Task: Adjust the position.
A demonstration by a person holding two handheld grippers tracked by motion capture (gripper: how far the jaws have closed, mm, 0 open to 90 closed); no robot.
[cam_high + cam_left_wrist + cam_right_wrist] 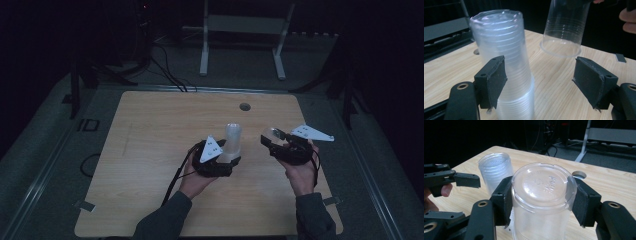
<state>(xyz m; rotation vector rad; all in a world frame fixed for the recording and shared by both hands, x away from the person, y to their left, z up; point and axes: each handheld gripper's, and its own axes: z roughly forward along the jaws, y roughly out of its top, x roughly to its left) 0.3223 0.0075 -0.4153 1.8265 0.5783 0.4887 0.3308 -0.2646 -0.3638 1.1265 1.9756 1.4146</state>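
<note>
Right tongs (541,202) pinching clear ribbed cup (541,195) — left tongs (544,80) spread beside cup stack (504,62)

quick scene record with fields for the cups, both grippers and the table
scene: person at a wooden table with a gripper in each hand
stack: upside-down clear plastic cup stack standing on the table
single cup: clear plastic cup, upside down, lifted off the table beside the stack
right gripper: jaws shut on the single cup's base end
left gripper: jaws apart; stack by one pad, whether they touch is unclear
table hole: round grommet hole near the far edge
background: dark, white frame legs on the floor
</note>
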